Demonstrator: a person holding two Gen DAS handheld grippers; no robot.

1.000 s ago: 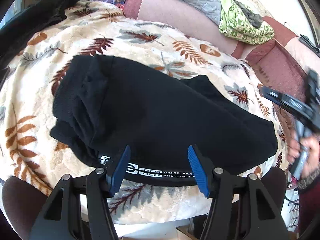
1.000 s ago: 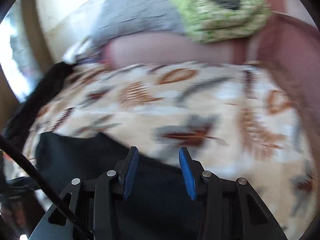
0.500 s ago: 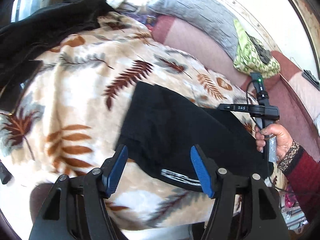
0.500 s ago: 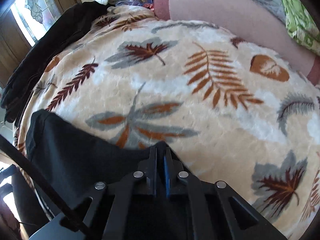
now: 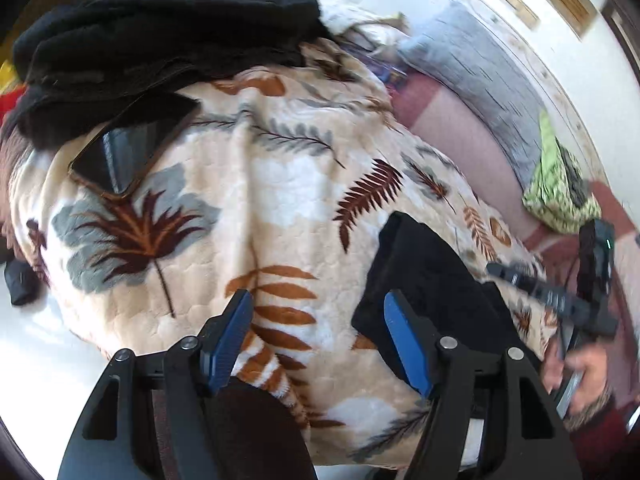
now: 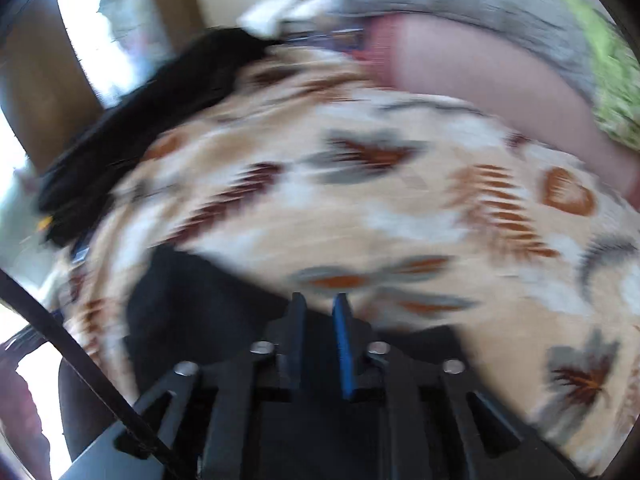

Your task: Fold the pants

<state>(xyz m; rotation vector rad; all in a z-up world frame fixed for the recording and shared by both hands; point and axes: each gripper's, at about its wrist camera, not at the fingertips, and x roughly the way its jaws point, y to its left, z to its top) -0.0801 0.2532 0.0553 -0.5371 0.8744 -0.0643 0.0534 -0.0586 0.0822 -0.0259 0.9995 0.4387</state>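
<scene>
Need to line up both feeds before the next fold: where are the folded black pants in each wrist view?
Left wrist view: folded black pants sit lower right, behind the right blue pad.
Right wrist view: the pants lie lower left, blurred, running under the gripper.
Shared landmark: the heap of black clothing at the leaf-print blanket's far left edge.

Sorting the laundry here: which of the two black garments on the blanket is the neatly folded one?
The black pants by the left gripper, a flat squared bundle. The black pile at the blanket's far edge is heaped and rumpled.
</scene>
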